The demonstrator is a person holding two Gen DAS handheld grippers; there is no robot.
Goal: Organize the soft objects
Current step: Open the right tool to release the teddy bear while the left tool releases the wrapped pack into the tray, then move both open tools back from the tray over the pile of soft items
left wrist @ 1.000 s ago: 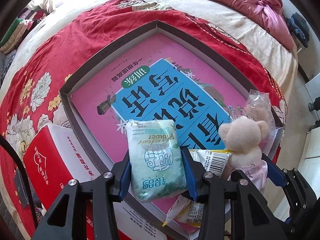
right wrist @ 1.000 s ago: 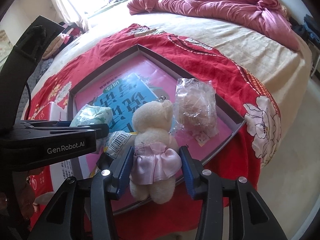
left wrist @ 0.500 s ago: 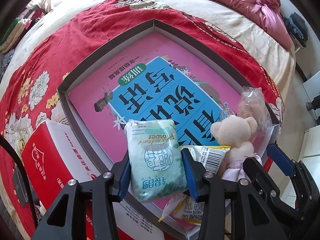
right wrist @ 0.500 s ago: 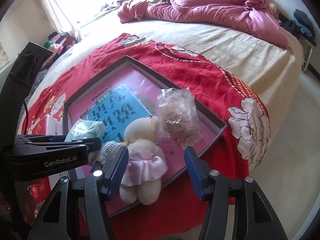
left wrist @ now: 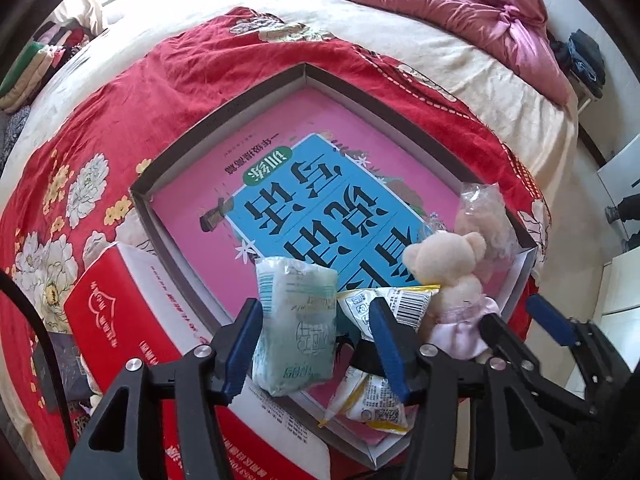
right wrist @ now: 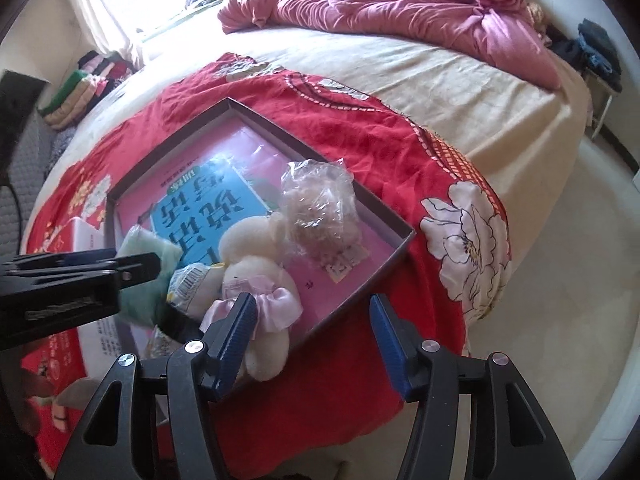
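The left claw [left wrist: 316, 340] stands spread around the green tissue pack [left wrist: 296, 320], which hides the tray's [left wrist: 224, 120] near edge. The right claw [right wrist: 312, 340] gapes empty beside the teddy bear [right wrist: 256, 264].

The tissue pack [left wrist: 294, 326] has a glossy, crinkled plastic film wrap, as do the snack packet [left wrist: 376, 380] and the clear bag [left wrist: 486, 216] (transparent, creased). The plush bear [right wrist: 252, 264] is matt pile cloth with a satin-sheen pink skirt. The box [left wrist: 224, 112] has matt cardboard walls; its printed liner is smooth and glossy, and the red bedspread [right wrist: 360, 136] is woven cloth.
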